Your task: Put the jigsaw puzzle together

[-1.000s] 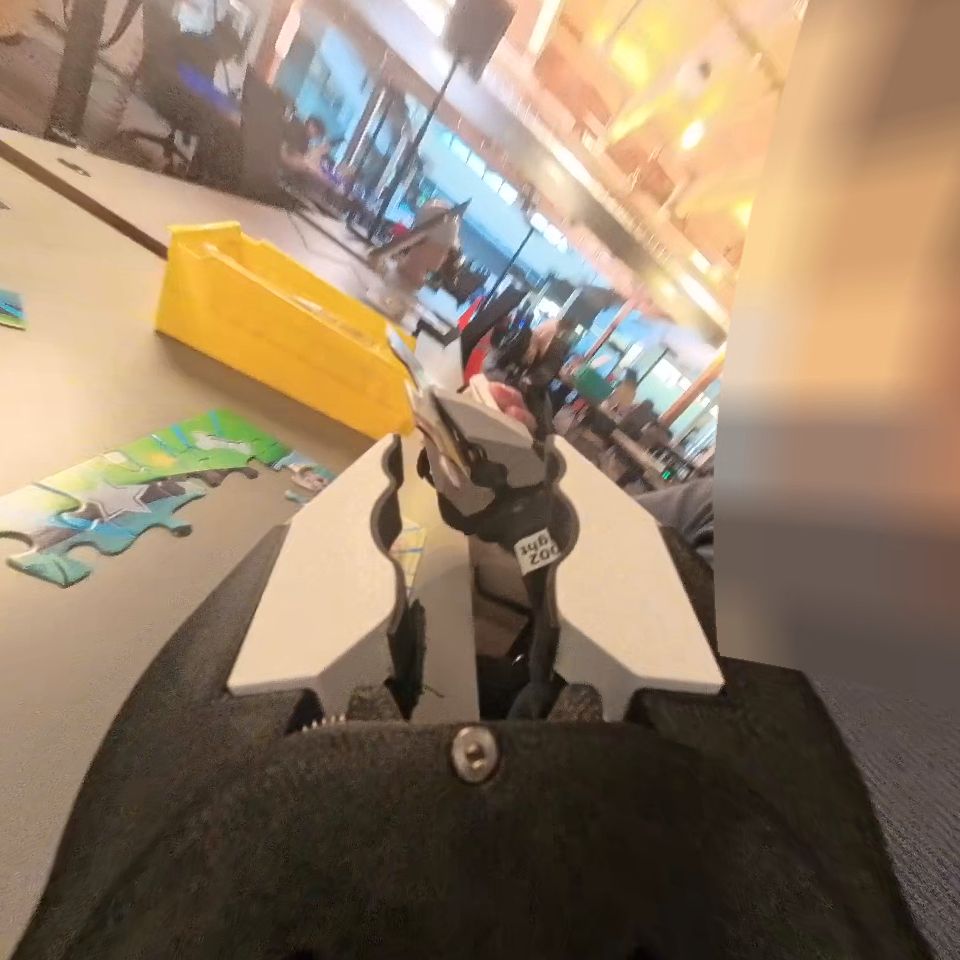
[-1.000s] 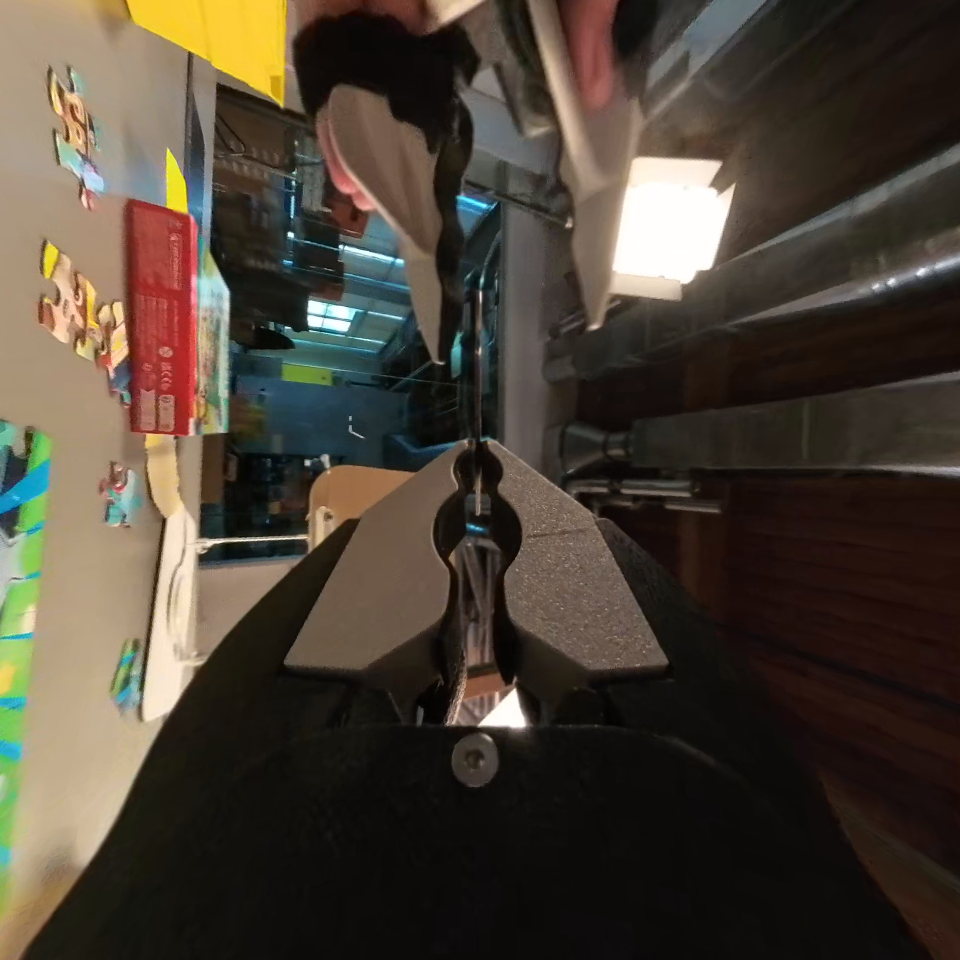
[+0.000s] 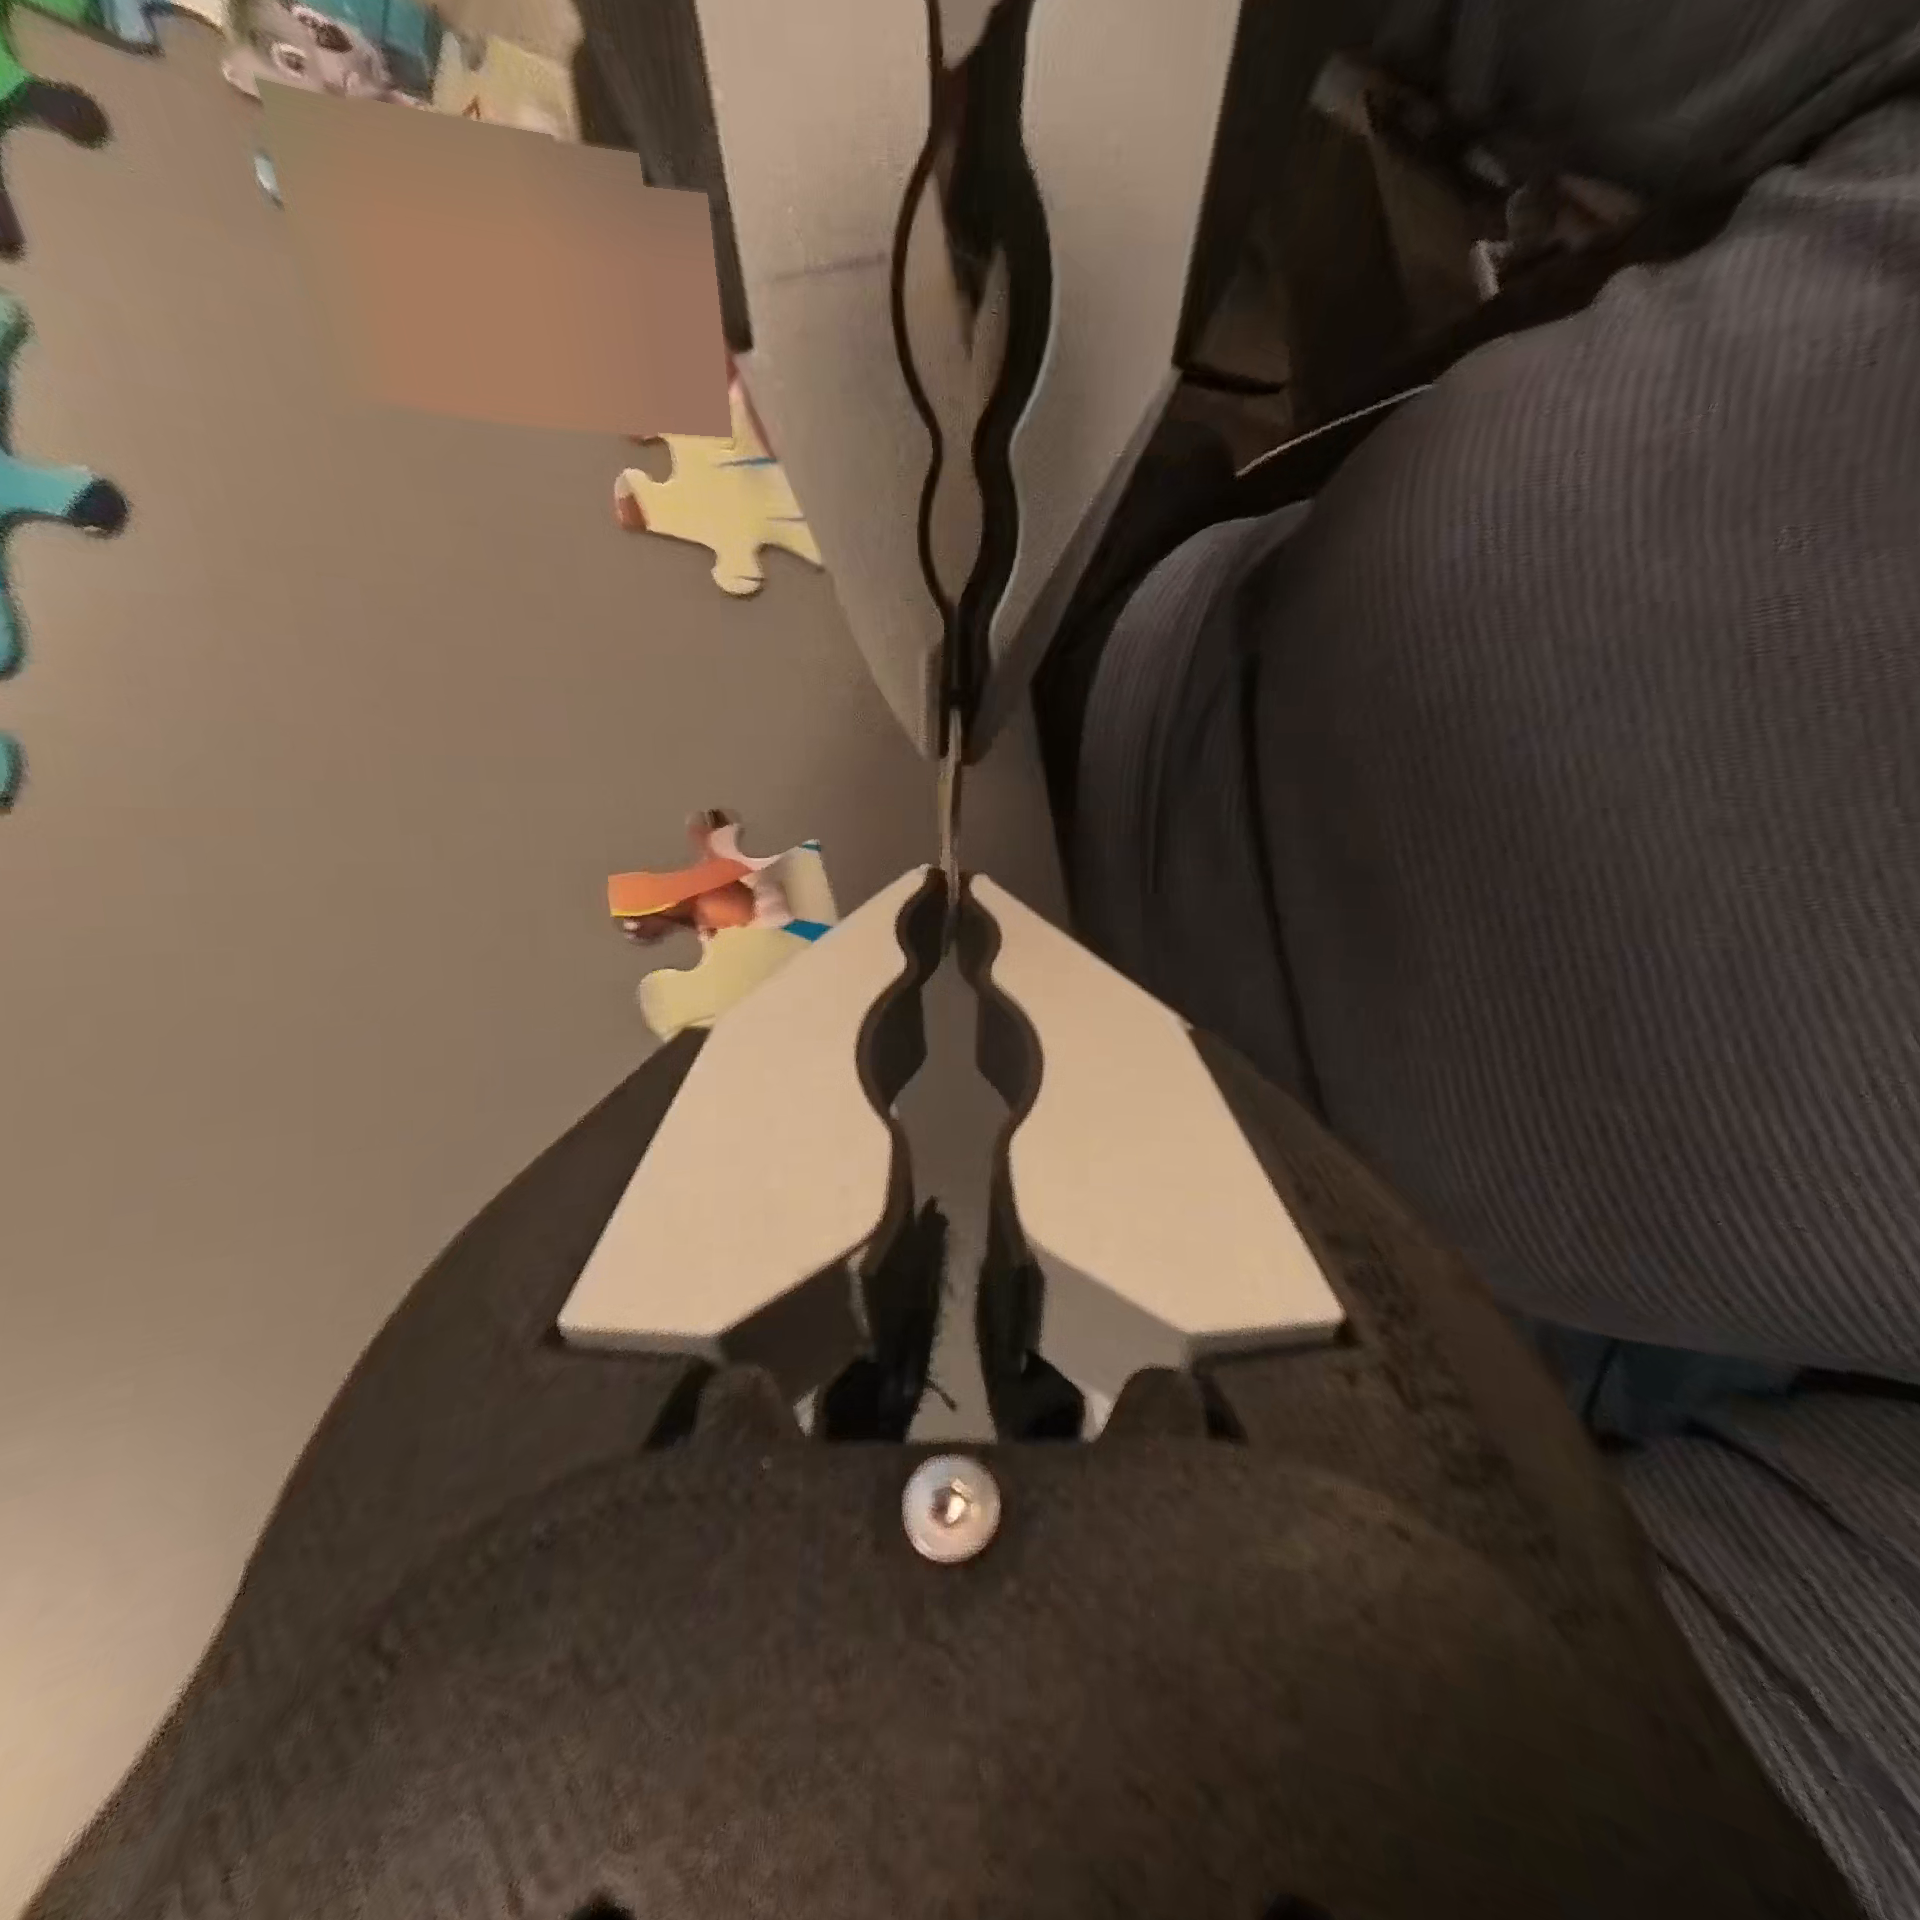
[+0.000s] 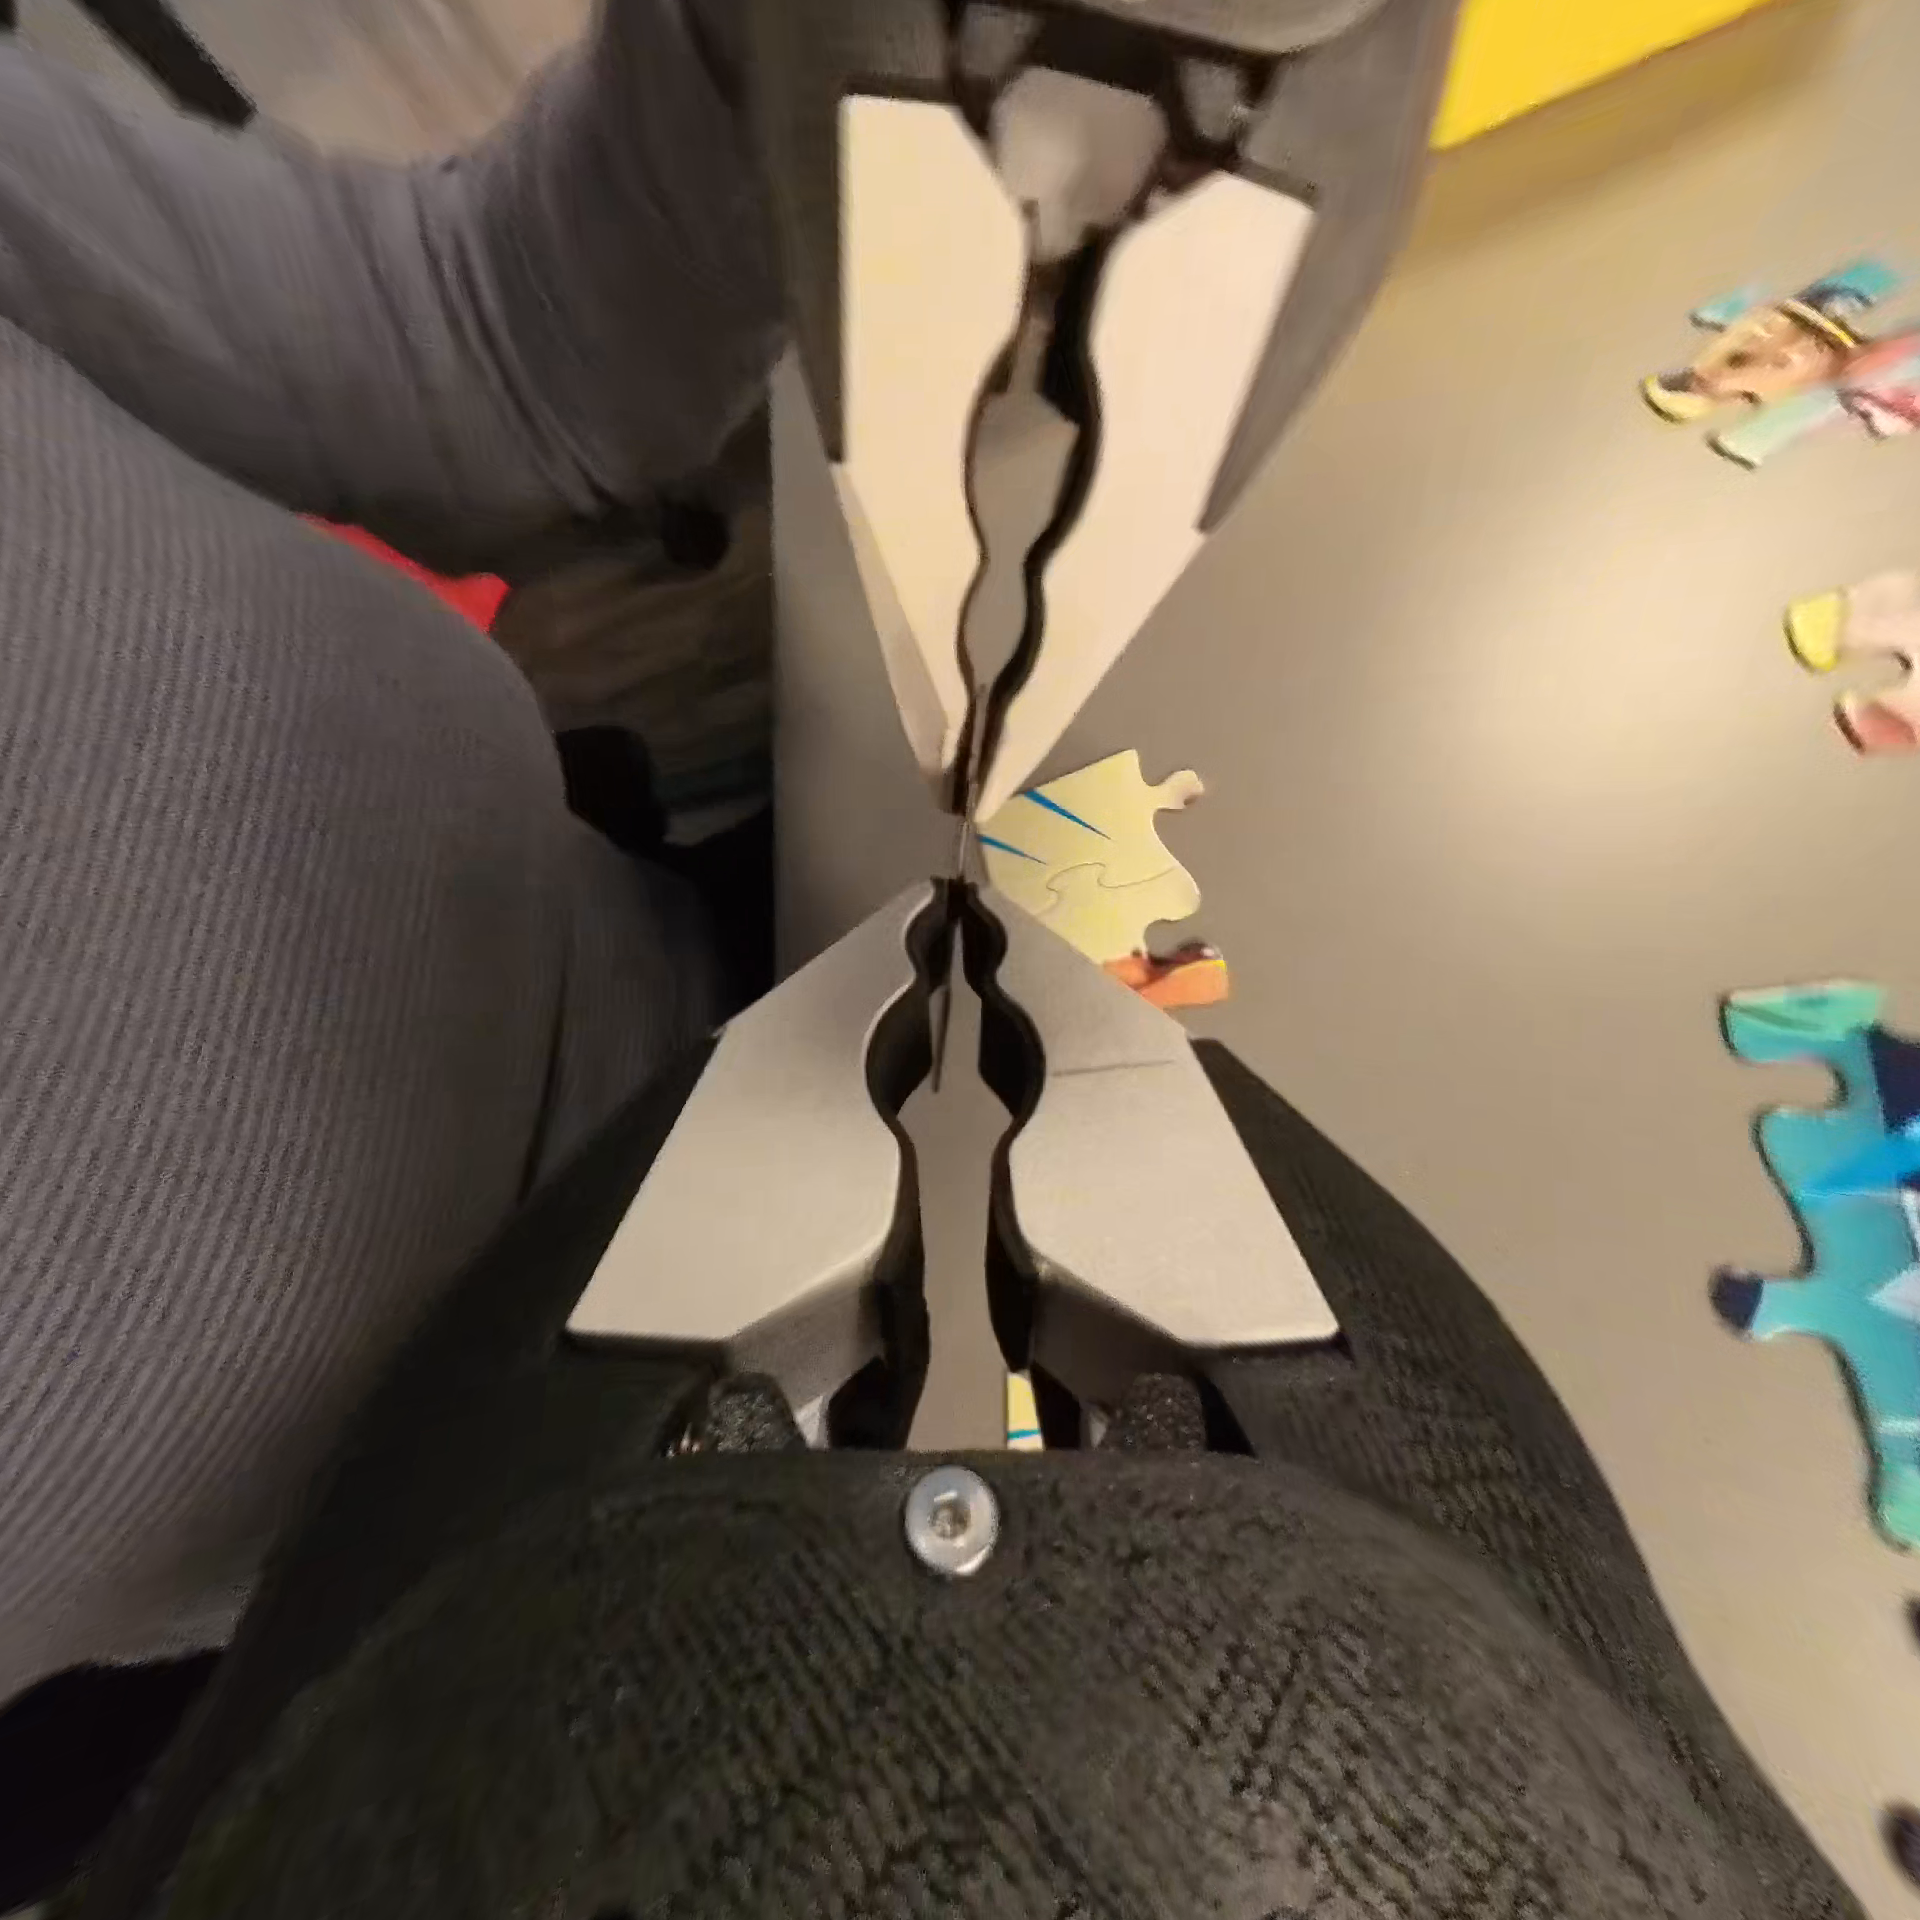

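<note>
Table [image 3: 312, 935]: grey, it stood at the side of both views. Loose puzzle pieces lay on it.
Leg [image 3: 1507, 831]: a person's leg in grey ribbed cloth was at the table edge, just beside both grippers.
Bin [image 4: 1579, 62]: yellow, only a corner showed, far on the table.
Left gripper [image 3: 948, 883]: its fingers [image 3: 779, 1122] were together and pinched the near end of a thin piece. A second before they had stood well apart, with the other gripper's tip between them.
Right gripper [image 4: 951, 894]: its fingers [image 4: 1091, 1122] were also together on the same thin piece, from the opposite end. A second before it had already been closed on a thin thing.
Teal piece [image 4: 1849, 1195]: it lay on the table, apart from the grippers.
Yellow pieces [image 4: 1101, 873]: pale, with blue lines and an orange part. They lay on the table just behind the two tips and were not touched.
Thin piece [image 3: 950, 810]: it was seen edge-on as a narrow grey strip in the air between the two tips, near the table edge. Its face did not show.
Change: one grip had become two, tip against tip.
</note>
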### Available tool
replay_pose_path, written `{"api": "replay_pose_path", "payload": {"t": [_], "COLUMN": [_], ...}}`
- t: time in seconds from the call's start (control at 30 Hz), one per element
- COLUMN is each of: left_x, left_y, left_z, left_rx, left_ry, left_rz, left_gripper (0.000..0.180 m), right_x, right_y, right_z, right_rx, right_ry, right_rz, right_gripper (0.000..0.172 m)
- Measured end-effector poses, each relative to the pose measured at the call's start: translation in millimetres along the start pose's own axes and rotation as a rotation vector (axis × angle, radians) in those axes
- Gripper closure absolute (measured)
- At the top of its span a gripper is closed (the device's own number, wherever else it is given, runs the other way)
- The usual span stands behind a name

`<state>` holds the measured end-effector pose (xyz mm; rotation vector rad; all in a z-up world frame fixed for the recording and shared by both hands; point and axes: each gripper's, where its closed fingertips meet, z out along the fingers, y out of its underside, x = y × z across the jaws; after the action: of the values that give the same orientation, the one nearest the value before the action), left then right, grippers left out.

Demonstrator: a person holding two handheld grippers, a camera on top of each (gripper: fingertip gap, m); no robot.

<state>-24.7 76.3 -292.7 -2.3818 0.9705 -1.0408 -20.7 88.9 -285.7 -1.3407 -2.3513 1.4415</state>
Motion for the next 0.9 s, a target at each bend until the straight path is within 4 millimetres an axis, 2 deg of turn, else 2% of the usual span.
{"api": "replay_pose_path", "payload": {"t": [0.07,0.1,0.13,0.2,0.27,0.33,0.5,0.73,0.9], "left_x": [-8.3,-9.5,-13.7,-24.4,-33.1,-42.5,-32.8,-47.0,-56.4], "left_y": [-5.4,-6.4,-4.1,8.3,25.6,33.8,16.9,19.8,28.0], "left_z": [-1.2,-3.2,-5.3,-4.4,5.0,14.4,33.8,51.7,57.4], "left_rx": [0.062,0.101,0.132,0.163,0.139,0.138,0.274,0.231,0.167], "left_ry": [-0.044,-0.049,-0.082,-0.191,-0.299,-0.41,-0.464,-0.52,-0.574], "left_rz": [-0.025,-0.038,-0.055,-0.053,-0.025,0.018,0.135,0.135,0.151], "left_gripper": [0.175,0.157,0.148,0.13,0.112,0.098,0.095,0.101,0.104], "right_x": [10.1,17.0,24.9,37.0,38.9,40.9,50.1,58.5,60.0], "right_y": [4.5,8.6,15.9,33.9,46.7,55.7,60.0,65.4,69.4], "right_z": [-4.5,-8.7,-12.6,-16.6,-13.1,-5.0,7.3,14.1,15.0], "right_rx": [0.053,0.093,0.126,0.178,0.212,0.213,0.239,0.236,0.233], "right_ry": [0.021,0.039,0.059,0.084,0.045,0.042,0.079,0.13,0.155], "right_rz": [0.121,0.203,0.292,0.476,0.642,0.721,0.814,0.876,0.9], "right_gripper": [0.172,0.172,0.172,0.172,0.172,0.172,0.172,0.172,0.171]}}
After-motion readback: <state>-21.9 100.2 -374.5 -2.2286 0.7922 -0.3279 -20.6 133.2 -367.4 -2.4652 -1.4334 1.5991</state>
